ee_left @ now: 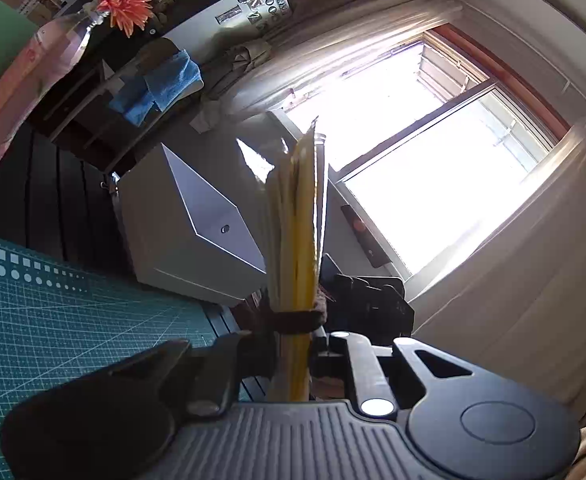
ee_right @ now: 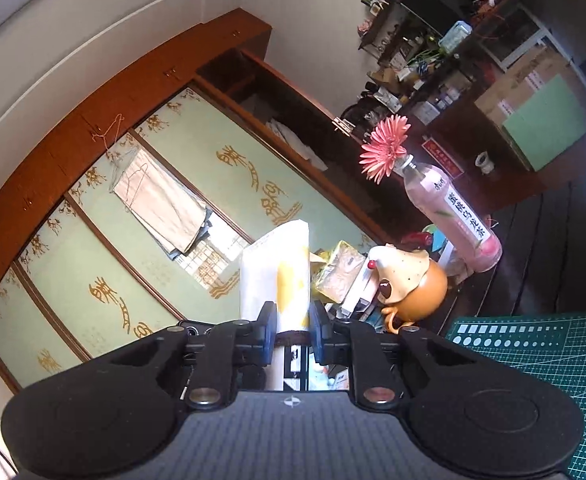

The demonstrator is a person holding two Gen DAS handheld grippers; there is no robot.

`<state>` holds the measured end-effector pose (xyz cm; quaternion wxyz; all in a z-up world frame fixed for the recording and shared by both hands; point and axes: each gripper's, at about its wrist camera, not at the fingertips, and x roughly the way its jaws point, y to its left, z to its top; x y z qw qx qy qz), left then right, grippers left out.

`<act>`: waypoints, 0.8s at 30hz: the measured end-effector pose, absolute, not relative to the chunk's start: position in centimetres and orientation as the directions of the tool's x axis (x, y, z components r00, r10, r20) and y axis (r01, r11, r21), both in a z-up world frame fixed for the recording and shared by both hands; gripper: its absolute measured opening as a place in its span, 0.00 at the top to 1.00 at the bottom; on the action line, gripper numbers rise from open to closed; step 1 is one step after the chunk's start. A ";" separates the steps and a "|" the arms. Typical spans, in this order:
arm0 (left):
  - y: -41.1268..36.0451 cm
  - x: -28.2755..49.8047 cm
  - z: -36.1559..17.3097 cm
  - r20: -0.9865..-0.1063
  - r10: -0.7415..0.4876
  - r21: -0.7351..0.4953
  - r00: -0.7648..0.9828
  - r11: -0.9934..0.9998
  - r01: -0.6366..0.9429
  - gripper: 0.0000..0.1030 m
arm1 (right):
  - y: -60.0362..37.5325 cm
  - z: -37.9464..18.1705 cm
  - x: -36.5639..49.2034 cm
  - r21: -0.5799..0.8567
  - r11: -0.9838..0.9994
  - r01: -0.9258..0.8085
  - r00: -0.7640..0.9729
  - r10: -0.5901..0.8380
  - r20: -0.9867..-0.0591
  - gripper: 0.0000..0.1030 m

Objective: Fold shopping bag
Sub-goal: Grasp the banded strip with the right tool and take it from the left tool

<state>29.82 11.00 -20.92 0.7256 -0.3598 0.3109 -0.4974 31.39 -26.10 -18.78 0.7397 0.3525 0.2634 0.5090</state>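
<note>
The shopping bag (ee_left: 297, 224) is folded into a narrow white and yellow bundle with a dark brown band (ee_left: 293, 320) around it. My left gripper (ee_left: 291, 354) is shut on the bundle just below the band and holds it up in the air, edge-on to the camera. In the right wrist view the same bundle (ee_right: 281, 276) stands upright between the jaws of my right gripper (ee_right: 292, 330), which is shut on it near the brown band (ee_right: 291, 336). Both grippers hold the bag above the green cutting mat (ee_left: 53, 320).
The green cutting mat (ee_right: 553, 368) covers the table. A pink bottle with an orange flower (ee_right: 449, 208) and an orange-and-cream figurine (ee_right: 409, 280) stand beyond it. A white box (ee_left: 189, 224) is behind the bag, with a bright window (ee_left: 433, 160) beyond.
</note>
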 end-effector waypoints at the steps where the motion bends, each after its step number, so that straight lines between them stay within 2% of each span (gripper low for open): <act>1: 11.2 29.9 -21.0 -0.082 -0.946 -0.836 0.313 0.236 0.495 0.87 | -26.2 -18.9 31.4 0.796 0.229 -0.560 0.347 0.938 -0.026 0.64; 4: 11.8 30.0 -20.9 -0.057 -0.947 -0.846 0.317 0.215 0.489 0.87 | -26.2 -19.1 31.3 0.804 0.219 -0.552 0.337 0.941 -0.025 0.62; 6: 12.1 30.1 -21.0 -0.042 -0.949 -0.852 0.311 0.197 0.486 0.87 | -25.8 -19.3 31.2 0.812 0.206 -0.545 0.323 0.946 -0.023 0.57; 11: 11.7 30.2 -21.1 -0.033 -0.958 -0.859 0.285 0.173 0.482 0.87 | -24.4 -19.7 31.3 0.819 0.195 -0.540 0.298 0.954 -0.030 0.57; 14: 11.5 30.4 -21.3 -0.023 -0.963 -0.866 0.267 0.152 0.476 0.82 | -23.7 -19.8 31.3 0.820 0.182 -0.543 0.292 0.956 -0.019 0.77; 15: 11.5 30.5 -21.4 -0.025 -0.963 -0.867 0.268 0.154 0.474 0.82 | -23.5 -19.8 31.2 0.820 0.178 -0.544 0.290 0.957 -0.016 0.82; 16: 11.5 30.5 -21.4 -0.030 -0.962 -0.867 0.272 0.160 0.473 0.82 | -23.3 -19.8 31.2 0.820 0.174 -0.545 0.287 0.958 -0.012 0.82; 18: 11.7 30.5 -21.4 -0.035 -0.959 -0.867 0.282 0.169 0.468 0.67 | -23.4 -19.8 31.2 0.821 0.173 -0.544 0.294 0.956 -0.007 0.84; 20: 12.0 30.5 -21.4 -0.031 -0.956 -0.869 0.293 0.171 0.464 0.58 | -24.4 -19.1 31.0 0.817 0.194 -0.543 0.321 0.947 -0.012 0.84; 22: 12.3 30.5 -21.3 -0.030 -0.953 -0.869 0.303 0.175 0.463 0.55 | -25.4 -19.0 31.1 0.821 0.200 -0.534 0.348 0.938 -0.002 0.84; 24: 12.5 30.5 -21.1 -0.050 -0.945 -0.867 0.324 0.202 0.455 0.47 | -26.4 -18.8 31.2 0.823 0.222 -0.523 0.390 0.921 0.000 0.84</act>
